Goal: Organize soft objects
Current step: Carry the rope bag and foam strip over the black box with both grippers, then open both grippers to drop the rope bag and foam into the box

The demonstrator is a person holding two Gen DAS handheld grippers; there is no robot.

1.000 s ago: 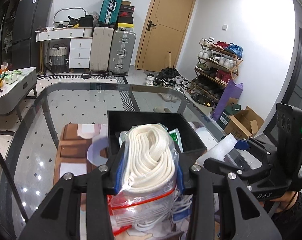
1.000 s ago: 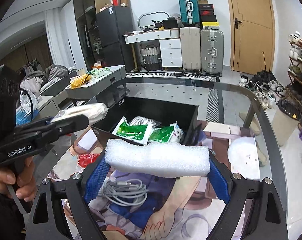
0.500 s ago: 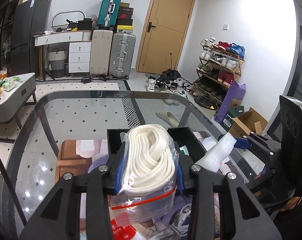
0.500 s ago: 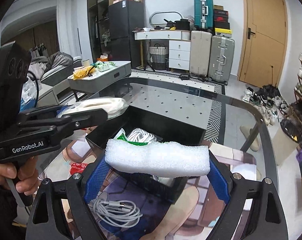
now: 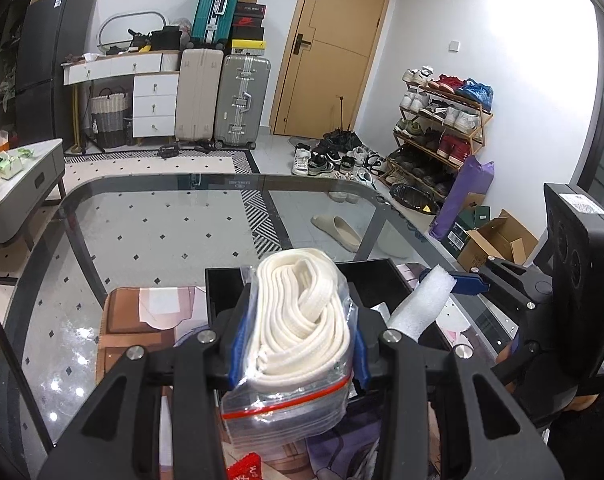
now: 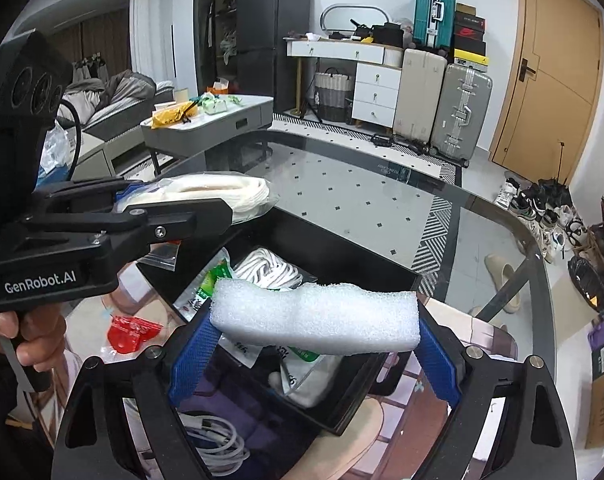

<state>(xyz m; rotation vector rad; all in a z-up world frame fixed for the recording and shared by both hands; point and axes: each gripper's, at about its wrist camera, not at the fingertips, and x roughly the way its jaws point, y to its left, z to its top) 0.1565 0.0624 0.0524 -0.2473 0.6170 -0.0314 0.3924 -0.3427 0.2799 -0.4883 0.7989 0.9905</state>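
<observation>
My left gripper (image 5: 297,344) is shut on a clear zip bag of coiled white rope (image 5: 302,320) and holds it above the near-left edge of the black bin (image 5: 382,276). The bag also shows in the right wrist view (image 6: 205,196). My right gripper (image 6: 314,344) is shut on a white foam block (image 6: 314,316) and holds it above the bin (image 6: 354,260). The foam block also shows in the left wrist view (image 5: 418,308). In the bin lie green-printed packets (image 6: 205,288) and a white cord bundle (image 6: 269,268).
The bin stands on a printed mat (image 5: 141,320) on a glass table (image 5: 161,220). A grey cable coil (image 6: 217,440) and a red plastic piece (image 6: 129,328) lie on the mat near the bin. A low side table (image 6: 205,124), suitcases and a shoe rack stand beyond.
Both grippers have risen and moved forward over the bin with their loads. The foam block now hangs over the bin's contents, and the rope bag is beside it at the left.
</observation>
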